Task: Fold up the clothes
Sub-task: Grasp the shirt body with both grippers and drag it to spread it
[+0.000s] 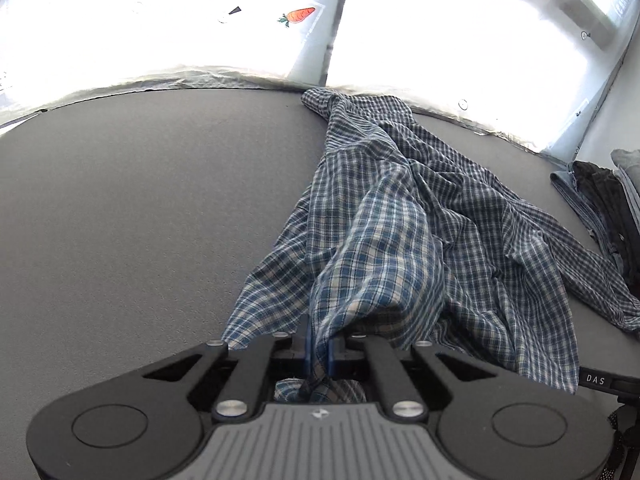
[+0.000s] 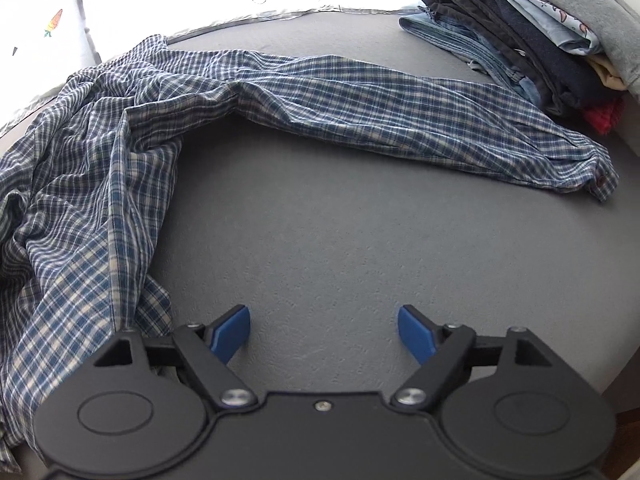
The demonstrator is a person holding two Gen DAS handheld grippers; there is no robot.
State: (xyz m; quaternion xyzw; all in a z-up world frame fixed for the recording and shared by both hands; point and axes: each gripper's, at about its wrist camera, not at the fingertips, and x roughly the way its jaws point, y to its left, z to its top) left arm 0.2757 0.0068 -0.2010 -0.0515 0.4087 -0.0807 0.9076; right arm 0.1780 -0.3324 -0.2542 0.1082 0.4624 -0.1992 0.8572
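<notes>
Left hand-held gripper [image 1: 320, 350]: blue pads pressed together on a bunched fold of the plaid shirt [image 1: 400, 216]; cloth runs up taut from the pinch, and a small tuft pokes out behind the pads.
Right hand-held gripper [image 2: 324, 334]: jaws spread wide, nothing between them; it hovers over bare tabletop [image 2: 320, 248] near the front edge, just beside the shirt's near hem.
Plaid shirt, position: crumpled, unfolded, heaped toward the middle and far edge of the tabletop. In the right wrist view the body lies bunched on the left side, and one sleeve [image 2: 400, 108] stretches flat across toward the right edge, cuff [image 2: 600, 180] at its end.
Plaid shirt, state: no crease, no fold line, no squared outline visible. Which part the left pads have caught (hem, placket or side seam) I cannot tell.
Stack of clothes [image 2: 532, 40]: at the far right corner, several garments layered neatly, denim, dark and grey pieces; the sleeve's cuff lies near it, not touching.
Progress, judged: earlier garments look finished and set aside; this shirt is at its very start, only one hold taken.
Left to do, judged: a second hold for the free gripper, spread flat, sleeves in, fold, stack.
</notes>
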